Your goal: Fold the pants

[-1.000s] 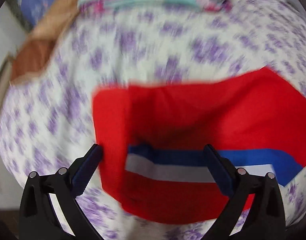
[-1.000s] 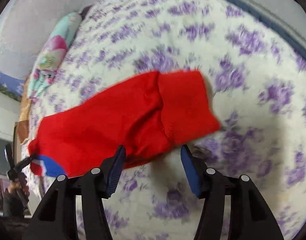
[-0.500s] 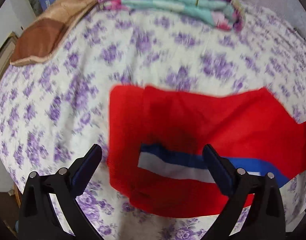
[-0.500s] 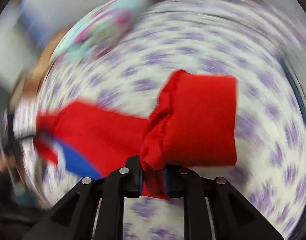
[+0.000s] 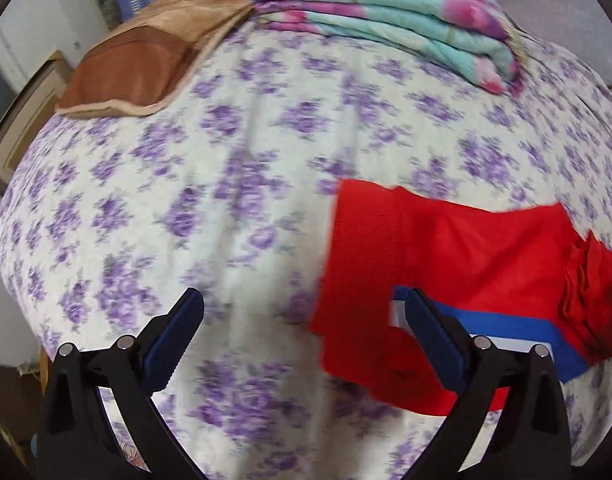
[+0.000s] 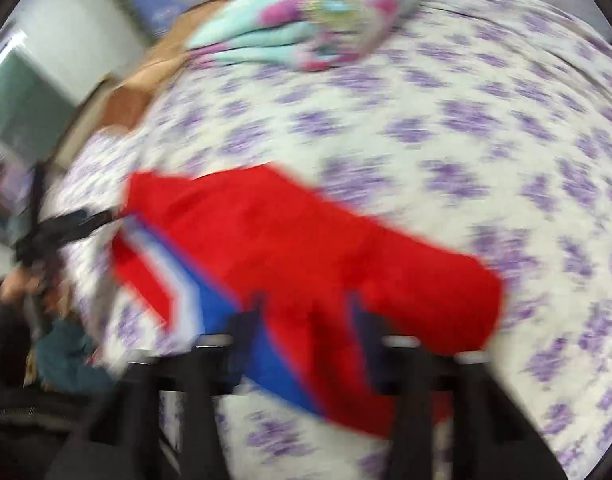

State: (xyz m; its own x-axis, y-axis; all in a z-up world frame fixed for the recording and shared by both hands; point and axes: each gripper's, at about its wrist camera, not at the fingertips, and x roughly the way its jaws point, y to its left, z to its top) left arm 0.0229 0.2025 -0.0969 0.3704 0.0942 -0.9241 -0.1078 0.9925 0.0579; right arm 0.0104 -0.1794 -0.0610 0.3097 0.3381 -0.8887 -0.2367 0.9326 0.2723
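Red pants [image 5: 445,264] with a blue and white side stripe lie folded on the purple-flowered bedspread [image 5: 246,160]. In the left wrist view they sit right of centre; my left gripper [image 5: 302,320] is open and empty, its right finger over the pants' stripe. A bunched red end shows at the far right. In the blurred right wrist view the pants [image 6: 306,240] lie across the middle; my right gripper [image 6: 306,320] sits over their near edge with red cloth between its fingers. Blur hides how far the jaws stand apart.
A folded turquoise and pink blanket [image 5: 385,12] lies at the head of the bed, with a brown pillow [image 5: 146,60] to its left. The other gripper and a hand [image 6: 38,248] show at the left of the right wrist view.
My right gripper closed on the pants' far end and carried it over toward the striped end. My left gripper shifted left, so the pants now sit to its right.
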